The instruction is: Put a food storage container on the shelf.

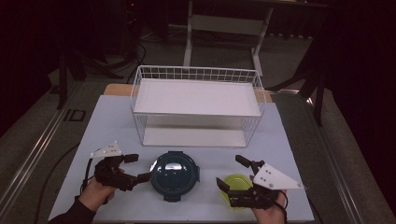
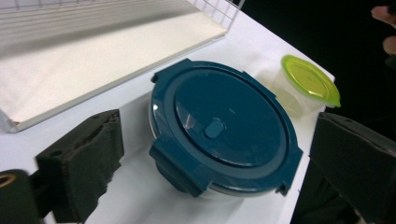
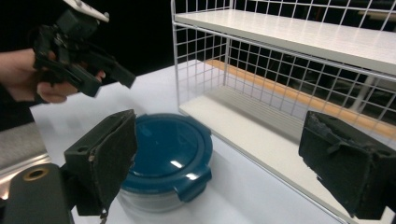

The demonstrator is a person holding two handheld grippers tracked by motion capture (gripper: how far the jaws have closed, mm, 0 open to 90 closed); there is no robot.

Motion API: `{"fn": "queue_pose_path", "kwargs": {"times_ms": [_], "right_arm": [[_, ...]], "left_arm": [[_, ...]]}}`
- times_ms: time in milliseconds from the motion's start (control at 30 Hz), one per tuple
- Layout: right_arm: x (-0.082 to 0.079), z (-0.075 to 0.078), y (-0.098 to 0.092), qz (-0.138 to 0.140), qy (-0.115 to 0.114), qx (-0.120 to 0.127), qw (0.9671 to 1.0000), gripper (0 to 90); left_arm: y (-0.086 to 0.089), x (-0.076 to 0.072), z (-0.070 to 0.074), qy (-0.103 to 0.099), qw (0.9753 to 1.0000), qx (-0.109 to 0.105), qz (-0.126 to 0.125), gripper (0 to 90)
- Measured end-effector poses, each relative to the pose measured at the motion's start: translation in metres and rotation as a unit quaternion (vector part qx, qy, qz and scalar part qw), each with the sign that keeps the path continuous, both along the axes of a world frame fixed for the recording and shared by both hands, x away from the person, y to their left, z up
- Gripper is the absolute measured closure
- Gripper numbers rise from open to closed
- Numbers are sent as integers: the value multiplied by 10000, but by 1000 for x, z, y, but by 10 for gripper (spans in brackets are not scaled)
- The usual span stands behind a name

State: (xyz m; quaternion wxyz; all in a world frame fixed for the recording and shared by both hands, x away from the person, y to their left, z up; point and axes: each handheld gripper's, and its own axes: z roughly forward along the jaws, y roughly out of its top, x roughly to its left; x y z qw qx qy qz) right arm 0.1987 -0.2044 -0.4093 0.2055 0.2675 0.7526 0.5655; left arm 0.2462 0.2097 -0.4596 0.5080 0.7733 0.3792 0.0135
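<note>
The white wire rack (image 1: 196, 105) stood at the back of the table (image 1: 289, 154), its two shelves bare, and directly before it sat the round blue-lidded container (image 1: 175, 175), near the front edge and between the two hands. To its right, well apart from it, was the smaller tub with the yellow-green lid (image 1: 235, 185). The left gripper (image 1: 136, 169) hovered just beside the blue container's left side, jaws spread wide and holding nothing; in the left gripper view the container lay between and beyond the jaws. The right gripper (image 1: 232, 172) hung over the small tub, its jaws likewise parted and empty. The likeliest trouble, in my judgement, was the span: the blue container looked nearly as wide as the left jaws' opening, so a grab across the full lid could slip or catch only a latch tab (image 2: 180, 165) and tip the container. A poorly aimed approach could also shove it along the smooth table towards the small tub, or off the near edge.
</note>
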Motion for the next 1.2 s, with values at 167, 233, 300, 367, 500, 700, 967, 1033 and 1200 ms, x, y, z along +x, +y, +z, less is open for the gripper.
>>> {"fn": "queue_pose_path", "kwargs": {"times_ms": [167,233,300,367,500,700,967,1033,1200], "right_arm": [[14,4,6,-30,323,54,9995,111],[19,3,8,43,556,105,9984,117],[23,1,12,129,724,-5,9973,126],[25,0,13,172,820,2,9965,127],[34,-6,19,385,1191,35,9921,148],[41,-9,26,528,1246,-9,9908,169],[48,-15,29,430,1775,16,9832,128],[49,-17,30,298,1846,38,9824,129],[49,-18,32,248,1853,-14,9824,128]], "left_arm": [[-2,10,-6,422,9991,68,53,52],[-1,13,-10,595,9981,53,153,55],[1,17,-15,822,9964,-100,194,59],[1,20,-18,1002,9946,-168,202,60],[1,25,-25,1446,9888,-190,332,117],[2,32,-36,2035,9775,-76,559,156],[-2,39,-47,2647,9626,-164,552,221],[-2,40,-49,2758,9596,-183,534,265],[0,42,-52,3000,9514,-379,586,347]]}}
